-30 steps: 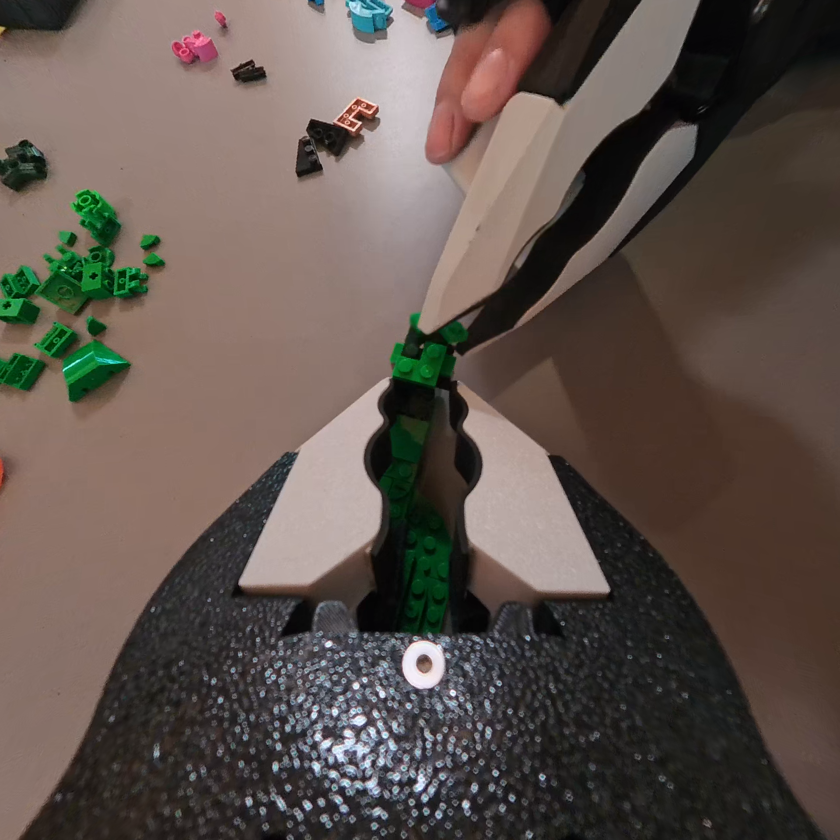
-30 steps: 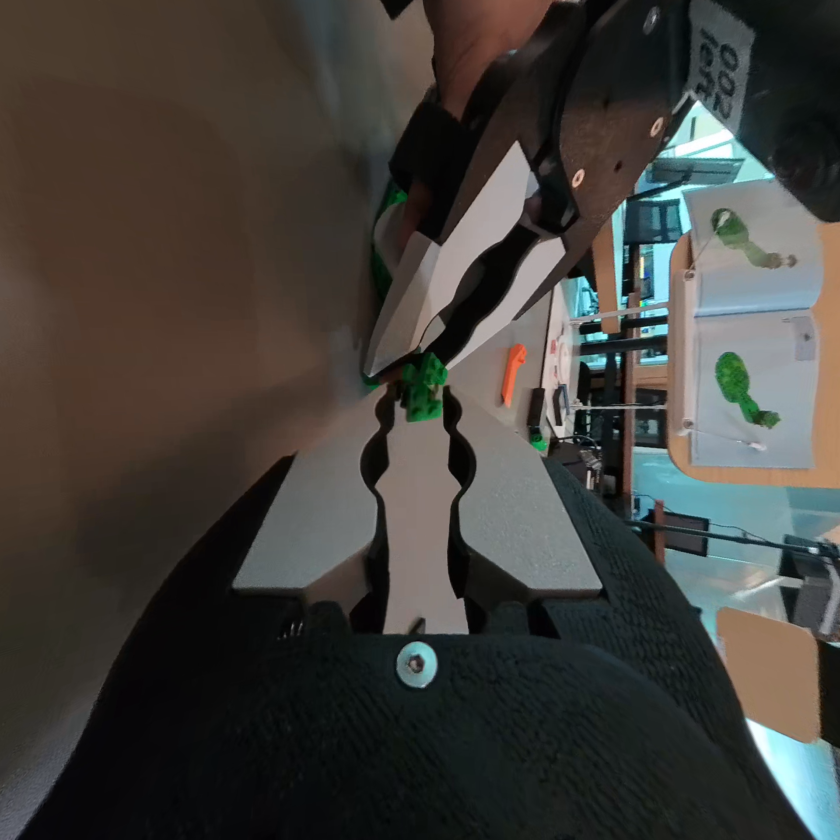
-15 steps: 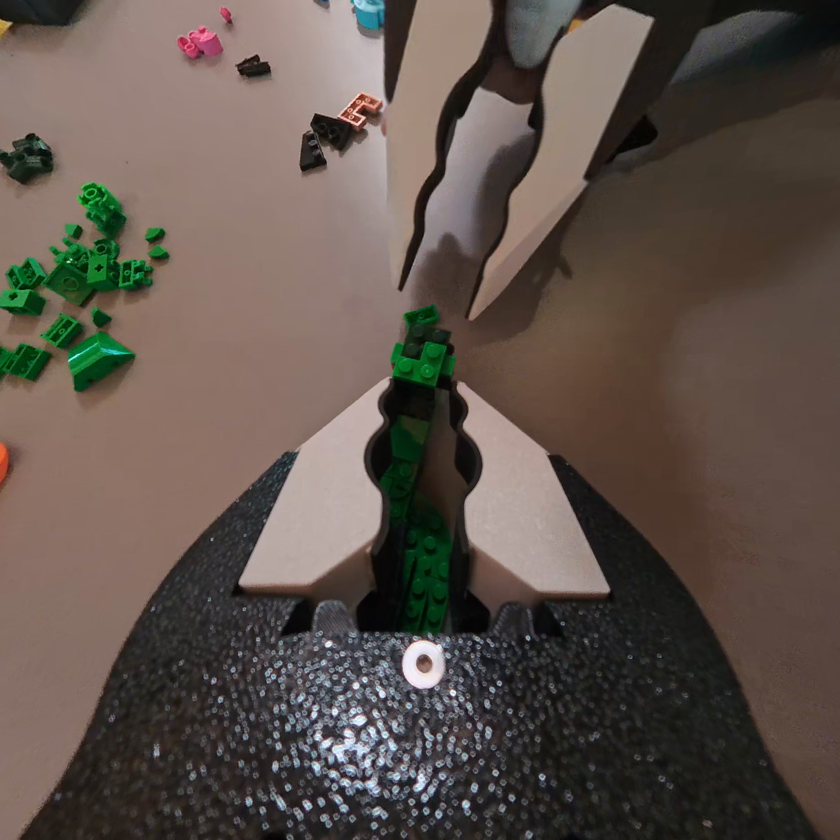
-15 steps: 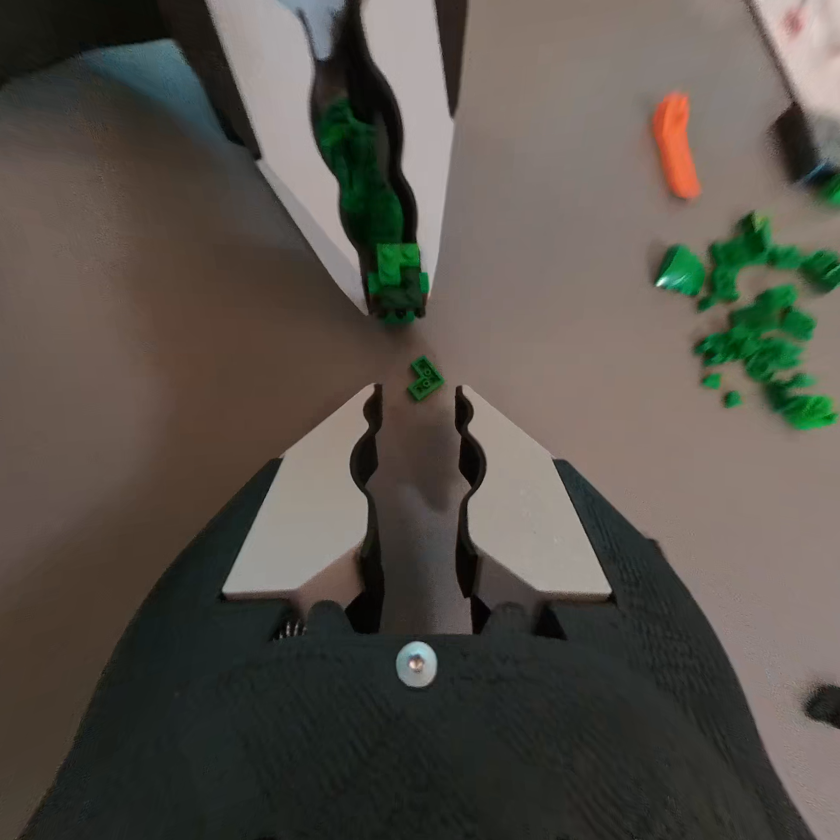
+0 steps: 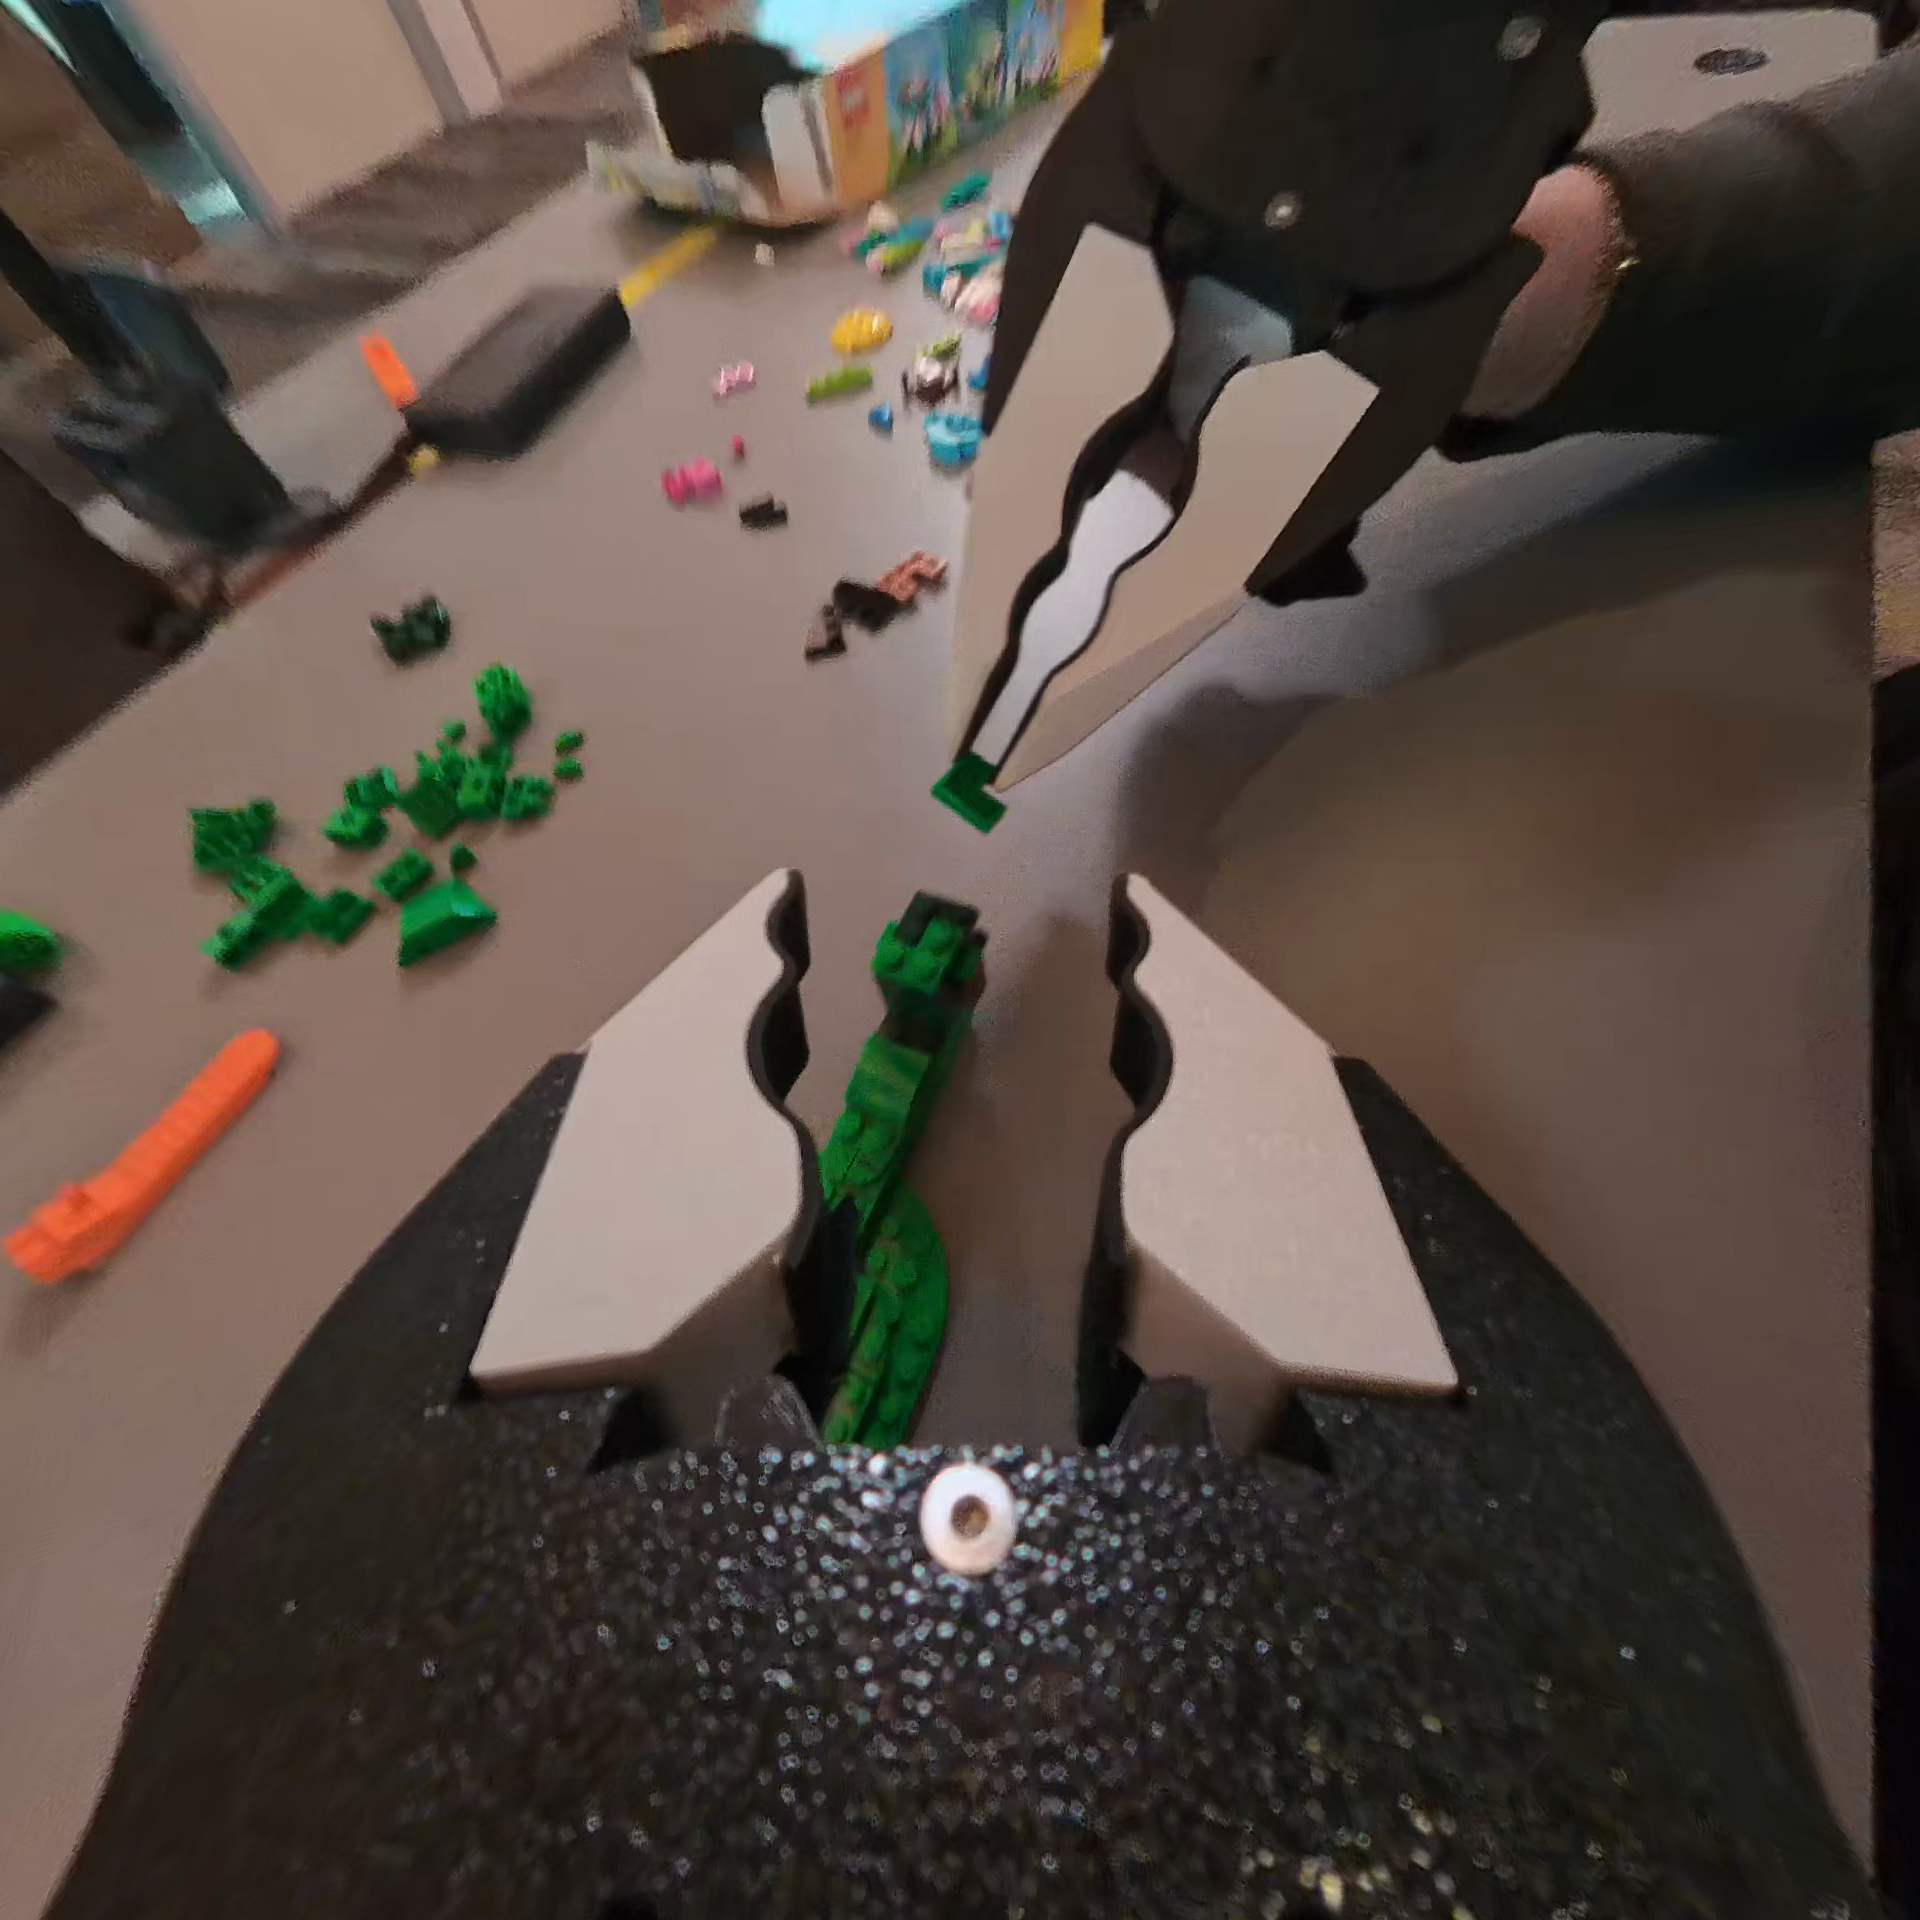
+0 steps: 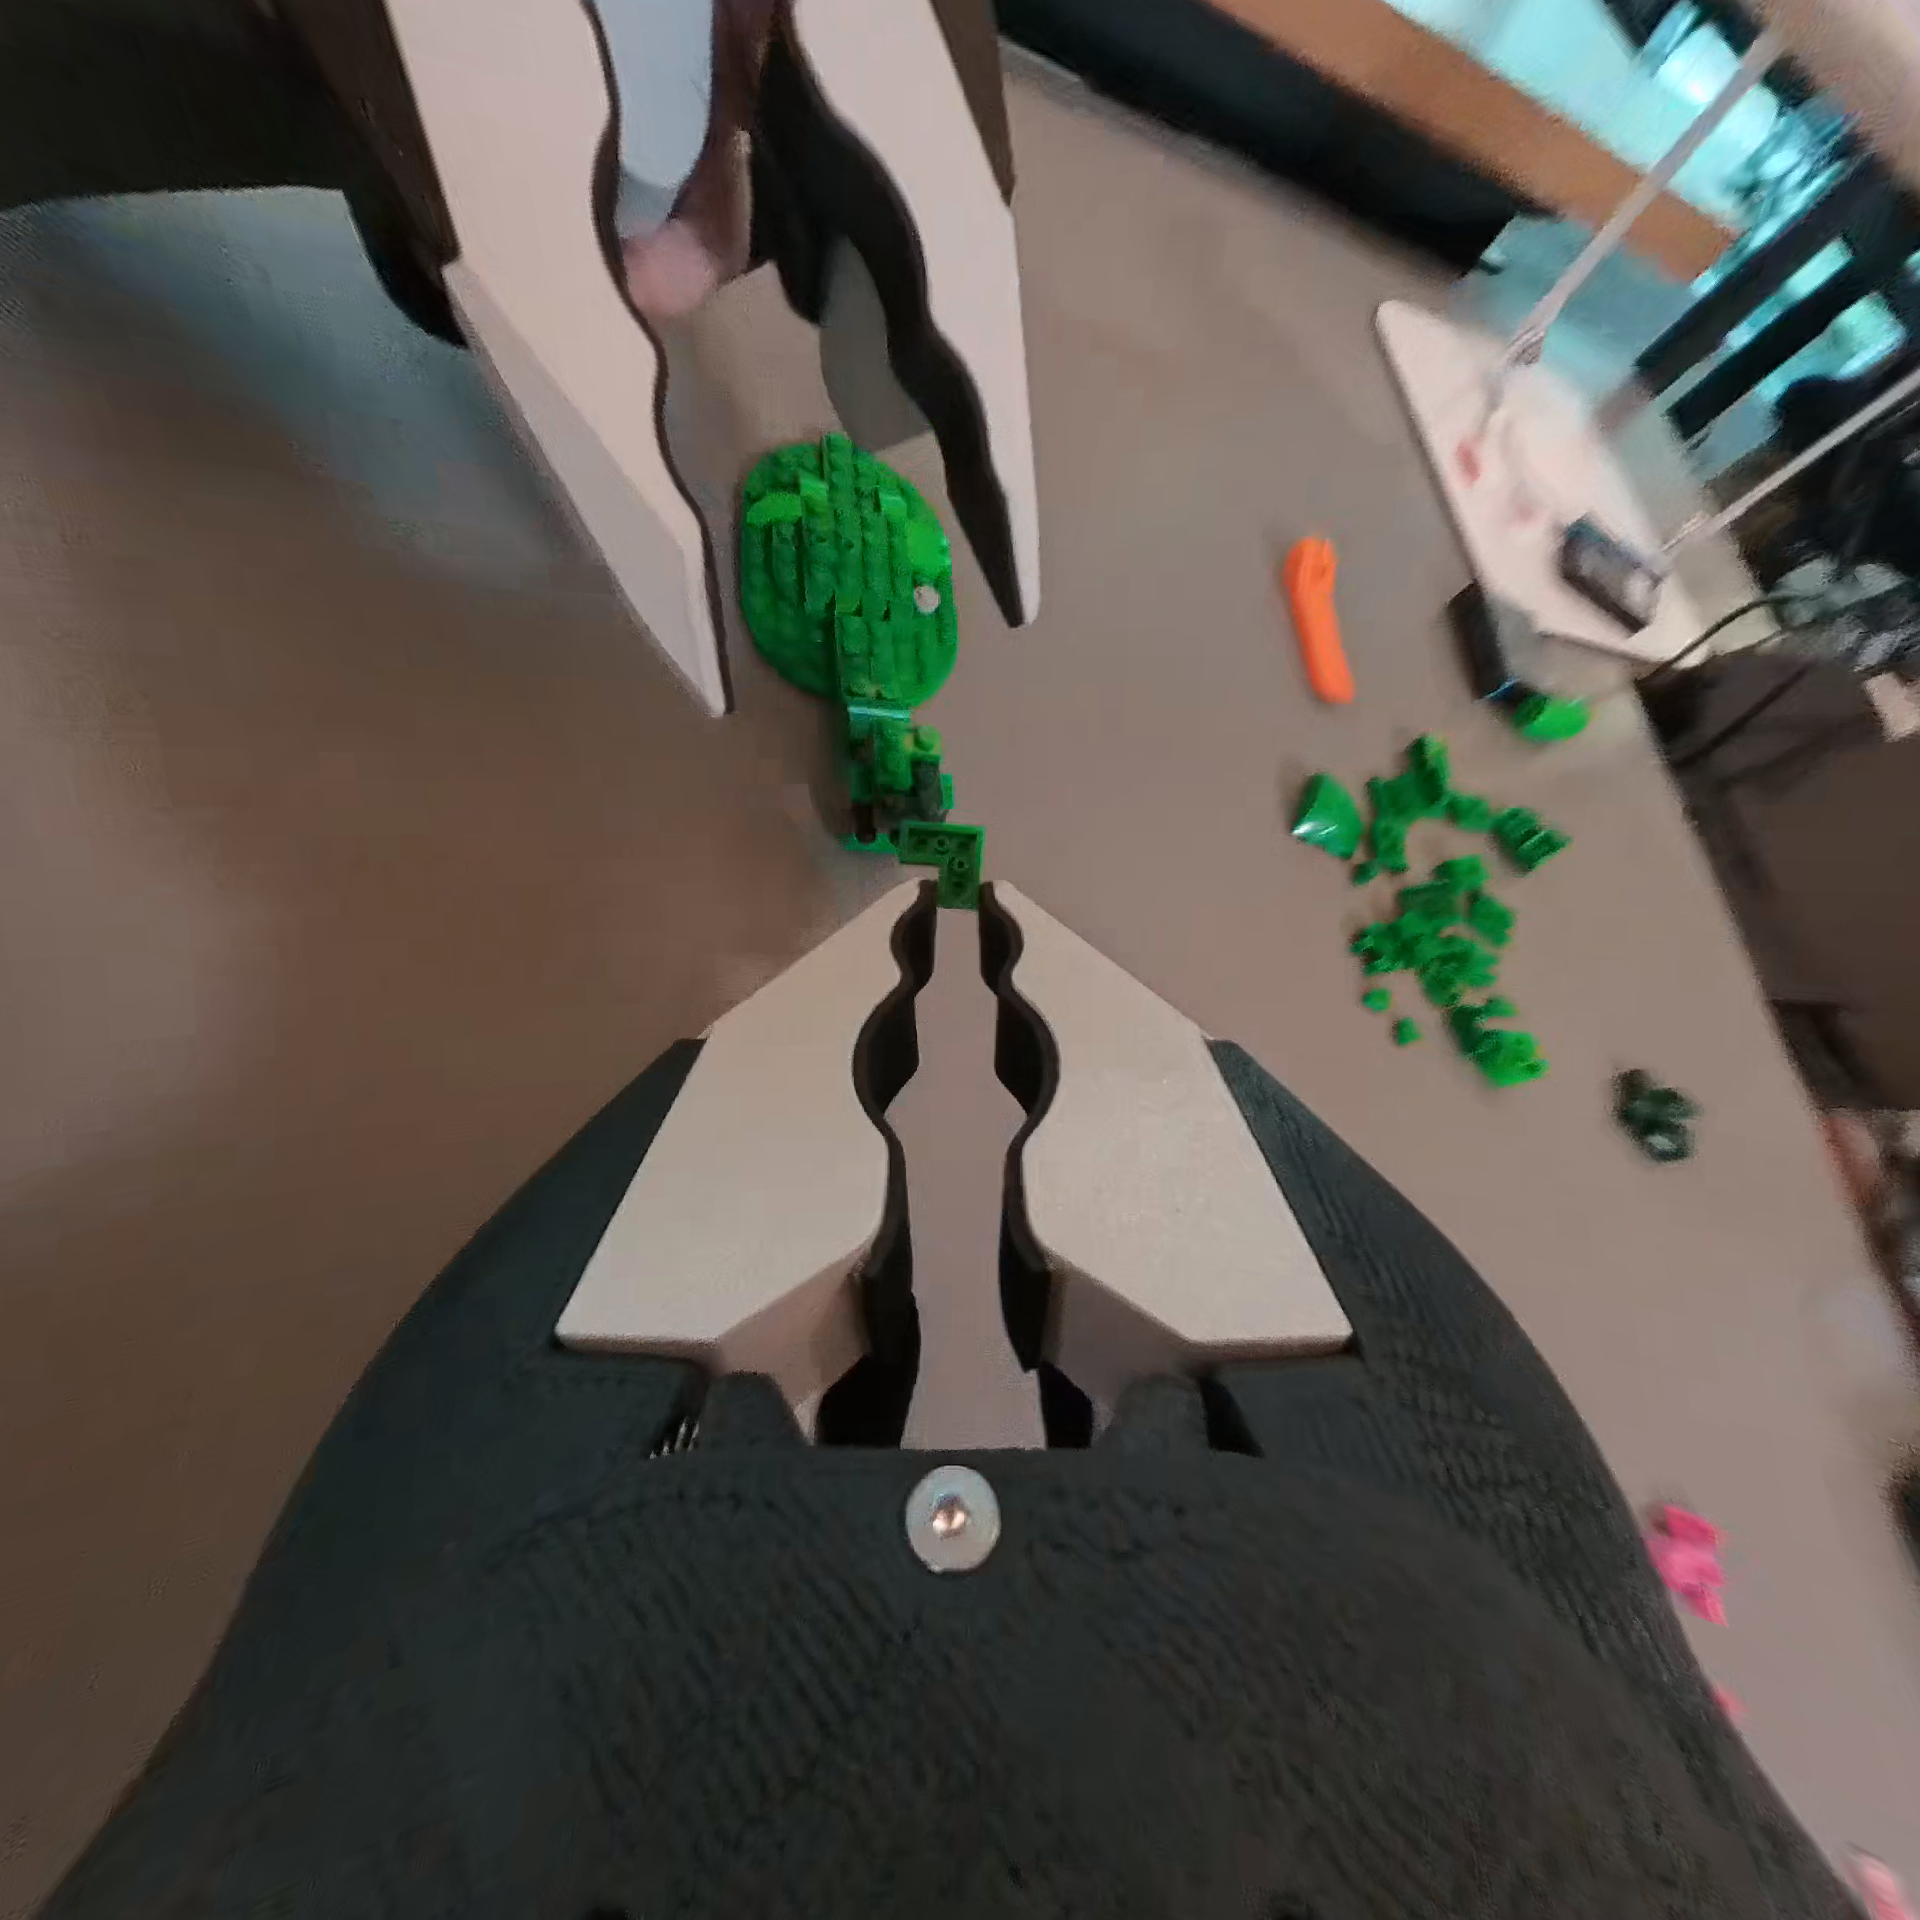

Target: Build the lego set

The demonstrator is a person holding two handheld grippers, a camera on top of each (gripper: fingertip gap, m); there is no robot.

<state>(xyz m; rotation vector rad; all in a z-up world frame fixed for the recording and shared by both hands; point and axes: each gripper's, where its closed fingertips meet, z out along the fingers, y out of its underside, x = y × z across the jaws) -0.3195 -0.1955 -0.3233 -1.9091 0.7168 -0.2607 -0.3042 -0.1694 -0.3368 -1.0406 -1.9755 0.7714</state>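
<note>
Here the left gripper (image 5: 956, 894) stands with its fingers (image 5: 665, 1132) spread wide, grasping nothing. The green leaf build (image 5: 894, 1174) lies on the table (image 5: 623, 935) in the gap between them, its narrow stem end pointing away from the camera; whether it touches the left-hand finger cannot be told.

The right gripper (image 6: 954, 885) has its fingers (image 6: 1132, 1143) pinched together on a small green L-shaped plate (image 6: 951, 854), held at the very tips. In the right wrist view this plate sits just at the stem end of the leaf build (image 6: 847, 582); contact between them is unclear. In the left wrist view the plate (image 5: 968, 795) hangs just beyond the stem tip.

A loose heap of green bricks (image 5: 364, 842) lies well apart to one side, with an orange brick separator (image 5: 145, 1164) near it. Pink, blue and black pieces (image 5: 883, 395) lie farther back, before an open box (image 5: 831, 125).
</note>
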